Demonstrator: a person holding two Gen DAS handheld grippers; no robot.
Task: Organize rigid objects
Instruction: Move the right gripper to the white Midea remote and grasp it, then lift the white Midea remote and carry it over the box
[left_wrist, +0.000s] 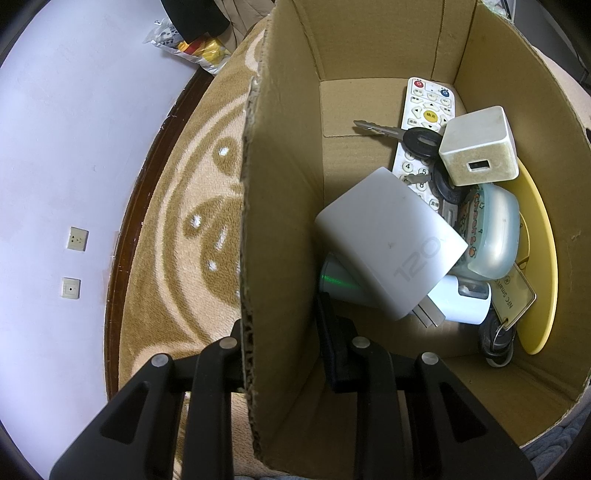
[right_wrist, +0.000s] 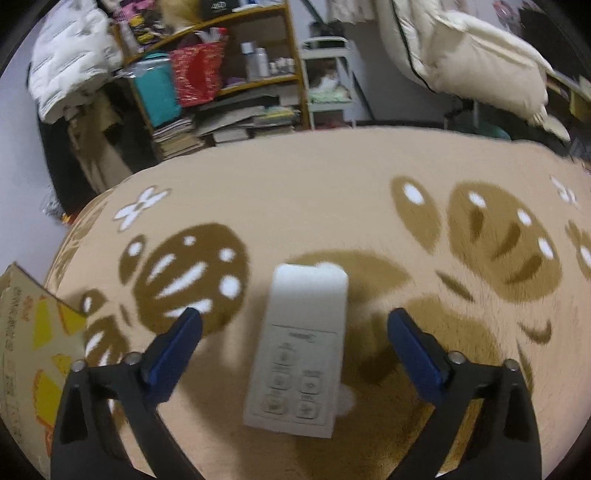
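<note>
The white remote (right_wrist: 299, 354) lies flat on the patterned rug (right_wrist: 332, 177), button face up, long axis running from 12 to 6 o'clock in the right wrist view. The right claw (right_wrist: 295, 325) stands wide, blue pads at 9 and 3 o'clock on either side of the remote and clear of it; nothing is gripped.

It looks like a light, stiff plastic slab with smooth, likely slippery faces, sturdy enough for a firm pinch. The best hold is probably across its 2 long edges near the middle, so it does not tip. The soft pile should let the pads sink below the edges.

The left claw (left_wrist: 291, 354) is pinched narrow on the wall of the box (left_wrist: 280, 206), steadying it. Inside, toward 3 o'clock, lie another remote (left_wrist: 417, 122), keys (left_wrist: 391, 131) and chargers (left_wrist: 391, 240).
</note>
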